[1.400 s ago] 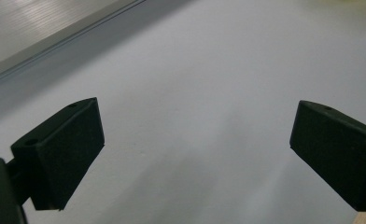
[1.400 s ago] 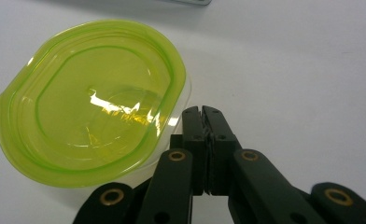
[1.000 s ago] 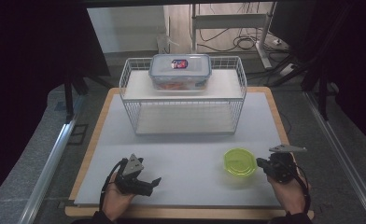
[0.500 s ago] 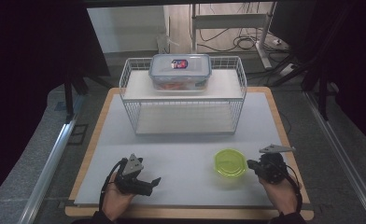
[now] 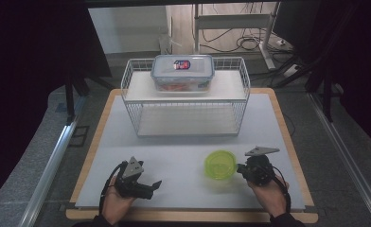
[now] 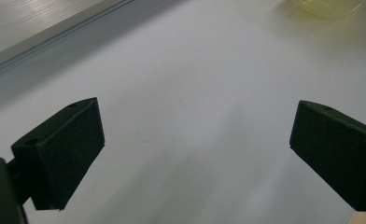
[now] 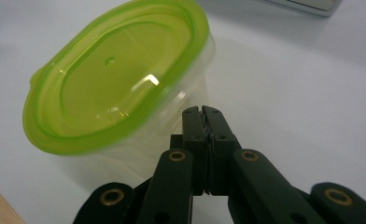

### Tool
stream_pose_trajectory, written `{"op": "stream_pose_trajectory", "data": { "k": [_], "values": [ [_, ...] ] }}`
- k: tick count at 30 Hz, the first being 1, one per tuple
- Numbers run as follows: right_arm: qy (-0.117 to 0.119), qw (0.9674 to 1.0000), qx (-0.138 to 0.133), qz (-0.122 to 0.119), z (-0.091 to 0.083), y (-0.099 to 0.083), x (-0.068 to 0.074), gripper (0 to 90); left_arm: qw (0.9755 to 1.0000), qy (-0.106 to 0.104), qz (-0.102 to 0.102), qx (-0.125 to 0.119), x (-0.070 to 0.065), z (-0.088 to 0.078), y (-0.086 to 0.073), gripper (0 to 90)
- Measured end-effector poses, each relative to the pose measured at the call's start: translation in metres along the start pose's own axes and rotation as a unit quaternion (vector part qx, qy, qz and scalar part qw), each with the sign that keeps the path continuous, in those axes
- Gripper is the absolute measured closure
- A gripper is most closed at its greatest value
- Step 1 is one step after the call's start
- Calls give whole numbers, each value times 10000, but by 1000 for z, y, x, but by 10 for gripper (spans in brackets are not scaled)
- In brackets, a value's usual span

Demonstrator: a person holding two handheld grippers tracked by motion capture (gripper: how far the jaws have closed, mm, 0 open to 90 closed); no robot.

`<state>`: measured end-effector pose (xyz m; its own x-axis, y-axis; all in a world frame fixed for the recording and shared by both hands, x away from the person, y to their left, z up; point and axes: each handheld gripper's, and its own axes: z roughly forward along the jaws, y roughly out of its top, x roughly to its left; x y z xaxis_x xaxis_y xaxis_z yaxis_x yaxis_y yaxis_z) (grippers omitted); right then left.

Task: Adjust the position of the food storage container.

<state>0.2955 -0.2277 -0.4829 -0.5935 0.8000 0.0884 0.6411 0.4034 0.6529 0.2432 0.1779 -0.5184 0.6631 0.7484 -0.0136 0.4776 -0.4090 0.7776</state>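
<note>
A round clear tub with a lime-green lid [image 5: 220, 164] stands on the white table top [image 5: 174, 151], at the front right. My right gripper [image 5: 239, 167] is just right of it, shut, with nothing between its jaws. In the right gripper view the closed tips [image 7: 202, 112] sit against the tub's clear side wall, just under the green lid [image 7: 116, 79]. My left gripper [image 5: 151, 187] rests at the front left, open and holding nothing. The left gripper view has its wide-apart jaws [image 6: 195, 126] over bare table, with the tub's edge [image 6: 328, 7] far off at the top right.
A white wire rack [image 5: 186, 101] with a shelf stands across the back of the table. On top of it sits a clear lidded food box [image 5: 182, 71] holding something orange. The table has a wooden rim [image 5: 287, 137]; cables and a metal frame lie on the floor behind.
My right gripper has moved left along the table front, and the green-lidded tub has slid left ahead of it. The left gripper has stayed where it was.
</note>
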Motion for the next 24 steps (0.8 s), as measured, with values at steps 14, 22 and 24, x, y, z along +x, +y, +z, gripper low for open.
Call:
{"op": "stream_pose_trajectory", "data": {
  "k": [14,22,24],
  "values": [
    [-51,9995,127,267,4,-8,-18,889,10000,-7,1,-4,0,0,0,29],
    [114,9992,217,329,11,-11,-15,892,10000,-5,9,11,0,0,0,29],
    [209,9988,248,375,15,-13,-14,893,10000,-5,3,14,0,0,0,29]
  ]
}}
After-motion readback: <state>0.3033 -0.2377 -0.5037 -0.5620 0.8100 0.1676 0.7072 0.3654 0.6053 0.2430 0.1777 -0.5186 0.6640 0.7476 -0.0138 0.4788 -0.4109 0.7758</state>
